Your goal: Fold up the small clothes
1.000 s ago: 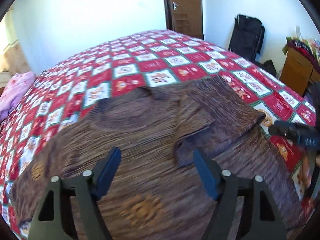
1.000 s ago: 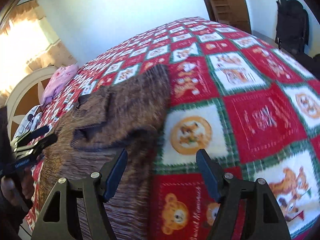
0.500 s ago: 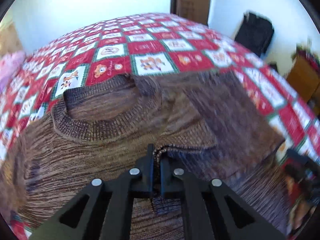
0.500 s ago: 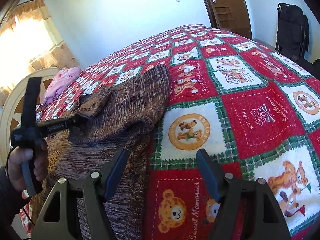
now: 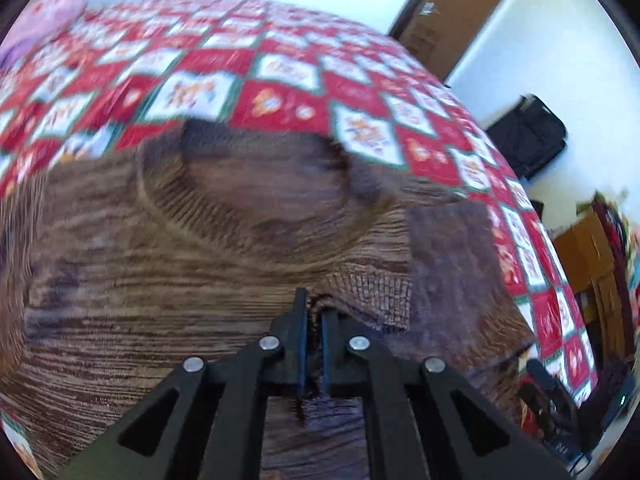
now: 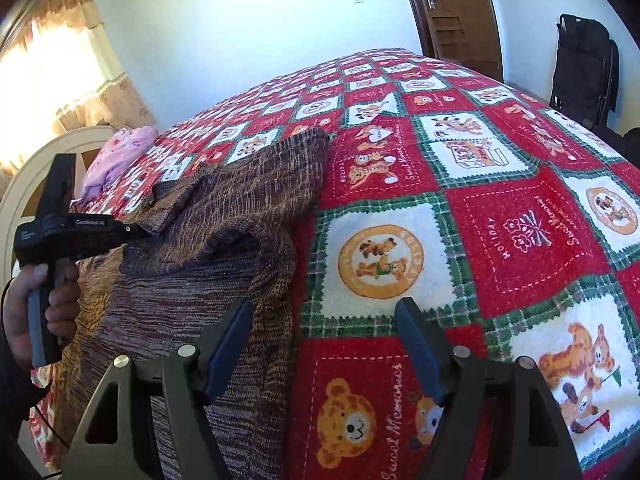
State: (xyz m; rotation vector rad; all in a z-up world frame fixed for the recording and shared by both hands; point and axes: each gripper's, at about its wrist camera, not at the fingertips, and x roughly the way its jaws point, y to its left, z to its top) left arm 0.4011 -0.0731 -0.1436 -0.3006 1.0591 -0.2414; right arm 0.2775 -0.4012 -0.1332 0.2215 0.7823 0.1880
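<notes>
A brown knitted sweater [image 5: 160, 280] lies spread on the bed, its ribbed neckline [image 5: 248, 220] facing away from me. My left gripper [image 5: 314, 300] is shut on the sleeve's ribbed cuff [image 5: 376, 292], and the sleeve lies folded across the sweater's chest. In the right wrist view the sweater [image 6: 224, 232] fills the left side, and a hand [image 6: 36, 304] holds the left gripper [image 6: 132, 230] against it. My right gripper [image 6: 324, 320] stands open just above the bedspread; its left finger [image 6: 230, 344] hovers over the sweater's right edge and nothing is between the jaws.
A red, white and green teddy-bear bedspread [image 6: 520, 220] covers the bed. A pink cloth [image 6: 116, 156] lies by the white headboard [image 6: 36, 172]. A wooden door [image 6: 452, 12], a black bag [image 6: 580, 68] and a wooden cabinet [image 5: 588, 264] stand beyond the bed.
My left gripper went from open to shut on the sleeve cuff, then carried it over the sweater's chest while rolling. My right gripper stayed where it was, open.
</notes>
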